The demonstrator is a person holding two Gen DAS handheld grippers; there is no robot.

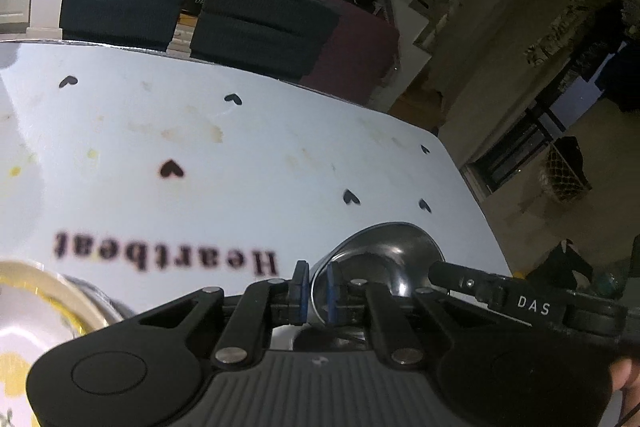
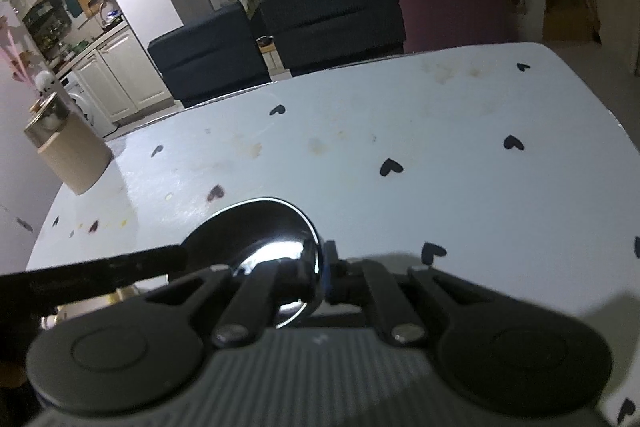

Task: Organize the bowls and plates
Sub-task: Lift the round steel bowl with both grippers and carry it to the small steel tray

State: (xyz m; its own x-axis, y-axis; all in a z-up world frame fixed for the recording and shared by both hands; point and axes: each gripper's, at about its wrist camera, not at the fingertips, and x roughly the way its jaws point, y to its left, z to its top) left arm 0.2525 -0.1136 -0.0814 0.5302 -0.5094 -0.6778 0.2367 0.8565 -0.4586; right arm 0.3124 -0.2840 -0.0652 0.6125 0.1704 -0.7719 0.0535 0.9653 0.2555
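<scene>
A shiny steel bowl [image 1: 384, 259] is held above the white heart-print table [image 1: 240, 155]. My left gripper [image 1: 317, 285] is shut on its left rim. The bowl also shows in the right wrist view [image 2: 260, 239], where my right gripper [image 2: 318, 265] is shut on its right rim. The other gripper's black fingers [image 1: 480, 285] reach the bowl's far side in each view. A white plate with a yellow rim [image 1: 36, 315] lies at the lower left, beside another steel rim [image 1: 100, 301].
A beige canister with a steel lid [image 2: 68, 147] stands at the table's far left corner. Two dark chairs [image 2: 280, 31] stand behind the far edge of the table [image 2: 440, 147]. The table's right edge drops to the floor.
</scene>
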